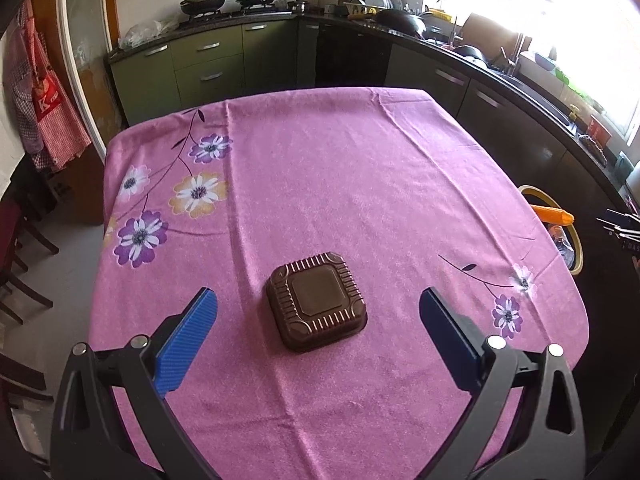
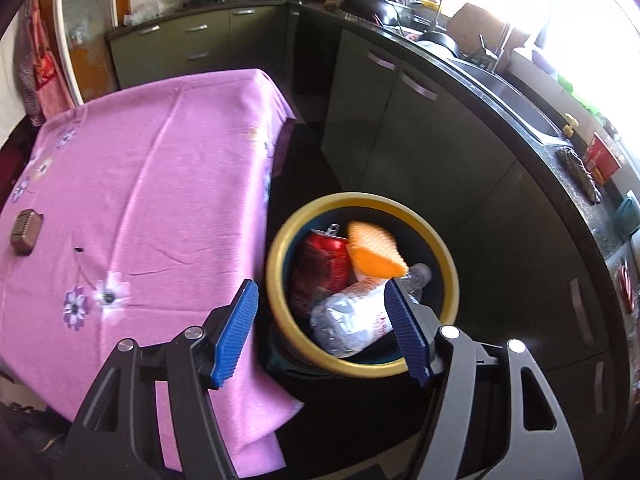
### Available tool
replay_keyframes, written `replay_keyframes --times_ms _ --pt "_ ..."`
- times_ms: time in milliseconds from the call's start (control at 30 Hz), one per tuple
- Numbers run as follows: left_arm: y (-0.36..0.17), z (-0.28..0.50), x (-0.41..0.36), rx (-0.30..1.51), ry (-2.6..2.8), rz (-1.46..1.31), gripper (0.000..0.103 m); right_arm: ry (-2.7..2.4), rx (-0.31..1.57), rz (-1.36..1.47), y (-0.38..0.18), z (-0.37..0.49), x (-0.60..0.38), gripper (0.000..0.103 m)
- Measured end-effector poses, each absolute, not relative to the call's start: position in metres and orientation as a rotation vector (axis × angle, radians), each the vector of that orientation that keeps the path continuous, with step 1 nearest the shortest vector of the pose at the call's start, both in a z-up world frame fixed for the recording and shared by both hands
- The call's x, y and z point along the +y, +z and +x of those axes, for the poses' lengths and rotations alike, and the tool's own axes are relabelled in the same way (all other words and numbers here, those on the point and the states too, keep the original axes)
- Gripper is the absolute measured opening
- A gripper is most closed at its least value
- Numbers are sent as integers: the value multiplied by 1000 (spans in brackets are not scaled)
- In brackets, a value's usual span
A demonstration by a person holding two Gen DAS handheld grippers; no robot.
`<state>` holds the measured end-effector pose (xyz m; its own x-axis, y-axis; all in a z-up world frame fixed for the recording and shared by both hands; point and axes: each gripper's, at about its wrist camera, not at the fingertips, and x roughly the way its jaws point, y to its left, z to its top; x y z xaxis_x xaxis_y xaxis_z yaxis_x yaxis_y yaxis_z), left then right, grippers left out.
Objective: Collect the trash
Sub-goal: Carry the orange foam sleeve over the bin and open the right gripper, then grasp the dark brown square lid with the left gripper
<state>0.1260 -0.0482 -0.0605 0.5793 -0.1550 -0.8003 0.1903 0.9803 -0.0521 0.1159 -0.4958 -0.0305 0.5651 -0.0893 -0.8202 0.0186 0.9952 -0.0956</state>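
right tool (image 2: 320, 328) agape, empty, above bin (image 2: 276, 256) | left tool (image 1: 318, 320) agape, flanking brown tray (image 1: 316, 300)

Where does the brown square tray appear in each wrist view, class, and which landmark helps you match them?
Left wrist view: brown square tray lies low centre on the pink tablecloth, between the open fingers.
Right wrist view: brown square tray sits at the far left edge.
Shared landmark: the yellow-rimmed bin, seen at the table's right side.
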Motion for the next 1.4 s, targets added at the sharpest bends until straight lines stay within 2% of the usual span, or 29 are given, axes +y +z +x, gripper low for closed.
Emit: replay_keyframes --times_ms 367,767,867,933,1100,1400 --pt "-94 141 -63 924 -9 34 96 49 902 -59 -22 106 -470 66" --pt "-102 145 -63 899 21 27 96 69 908 -43 -29 102 -474 67" --pt "-104 144 -65 903 5 25 89 77 909 -48 -29 102 -472 67" --pt "-105 144 -66 907 -5 19 78 79 909 -50 -29 102 -471 68" --pt "-109 144 -65 927 -25 16 62 82 909 -52 -28 101 -471 69" --pt "-105 140 -68 915 -80 17 59 86 904 -53 -27 98 -472 69"
